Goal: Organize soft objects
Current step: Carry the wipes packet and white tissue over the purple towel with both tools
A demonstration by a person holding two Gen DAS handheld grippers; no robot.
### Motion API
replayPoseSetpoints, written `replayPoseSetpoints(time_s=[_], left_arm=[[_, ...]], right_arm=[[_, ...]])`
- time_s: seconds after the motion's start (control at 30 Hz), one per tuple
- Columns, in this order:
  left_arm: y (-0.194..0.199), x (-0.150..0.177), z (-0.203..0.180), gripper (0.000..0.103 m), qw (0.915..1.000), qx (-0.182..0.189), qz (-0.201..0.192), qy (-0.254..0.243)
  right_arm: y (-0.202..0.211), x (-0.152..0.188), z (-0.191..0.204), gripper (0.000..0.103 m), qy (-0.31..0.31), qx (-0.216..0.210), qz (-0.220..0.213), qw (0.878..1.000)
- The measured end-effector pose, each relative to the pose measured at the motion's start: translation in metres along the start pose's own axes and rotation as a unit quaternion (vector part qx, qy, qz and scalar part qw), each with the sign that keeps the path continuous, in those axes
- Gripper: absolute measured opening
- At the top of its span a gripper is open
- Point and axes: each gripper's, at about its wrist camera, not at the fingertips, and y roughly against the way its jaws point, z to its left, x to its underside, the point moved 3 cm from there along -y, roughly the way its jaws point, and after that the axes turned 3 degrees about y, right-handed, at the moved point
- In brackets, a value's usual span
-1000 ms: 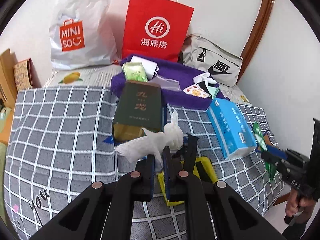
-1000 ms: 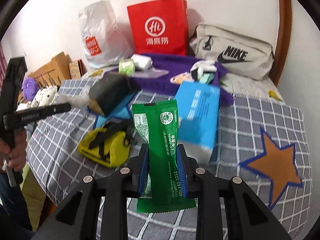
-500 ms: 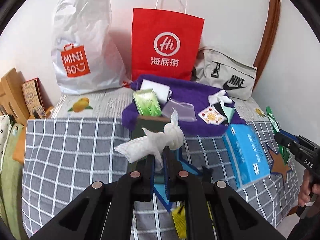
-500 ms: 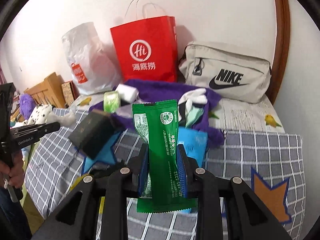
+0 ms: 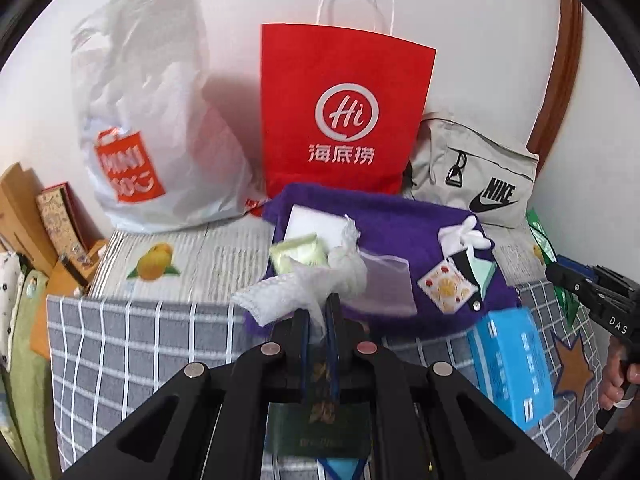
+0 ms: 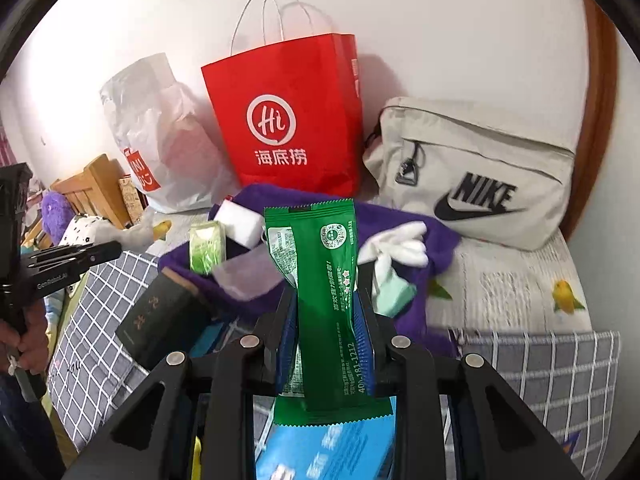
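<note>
The white mesh cloth [image 5: 308, 286] is clamped between the fingers of the left gripper [image 5: 316, 312], which are pressed together on it; it hangs above the near edge of the purple towel [image 5: 400, 220]. The green packet [image 6: 320, 300] stands upright in the right gripper [image 6: 326, 308], whose fingers grasp it by its two long sides. Both are above the bed [image 5: 140, 340], which has a grey checked cover.

On the towel lie a white block [image 5: 312, 224], a pale green pack [image 5: 298, 254], a clear pouch [image 5: 388, 284] and white gloves [image 5: 464, 236] (these at the right). Far behind stand a red paper bag [image 5: 340, 112], a white plastic bag [image 5: 148, 128] at the left and a beige Nike bag [image 5: 472, 176] at the right. Near the grippers lie a dark box [image 6: 160, 316] and a blue tissue pack [image 5: 512, 364].
</note>
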Motion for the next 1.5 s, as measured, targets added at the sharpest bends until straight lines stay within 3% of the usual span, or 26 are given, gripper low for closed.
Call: replayPoseSetpoints(time_s=[0.3, 0.5, 0.77, 1.07, 1.37, 1.5], left_arm=[[-0.049, -0.045, -0.014, 0.008, 0.9997, 0.020, 0.015, 0.007], [-0.088, -0.051, -0.024, 0.008, 0.9986, 0.034, 0.041, 0.005], [-0.112, -0.043, -0.017, 0.008, 0.9972, 0.039, 0.063, 0.008], [-0.121, -0.038, -0.018, 0.008, 0.9960, 0.045, 0.077, 0.003], [-0.130, -0.031, -0.025, 0.008, 0.9935, 0.065, 0.094, 0.003], [-0.139, -0.025, -0.031, 0.008, 0.9922, 0.062, 0.108, -0.001]], right_arm=[[-0.047, -0.043, -0.009, 0.028, 0.006, 0.001, 0.011, 1.000], [-0.088, -0.057, -0.009, 0.028, 0.008, -0.006, 0.036, 0.999], [-0.138, -0.041, -0.007, 0.028, 0.002, -0.029, 0.087, 0.996], [-0.162, -0.026, -0.016, 0.030, -0.003, -0.012, 0.132, 0.991], [-0.175, -0.017, -0.008, 0.037, 0.017, -0.015, 0.158, 0.987], [-0.173, -0.019, -0.006, 0.046, 0.025, -0.012, 0.162, 0.986]])
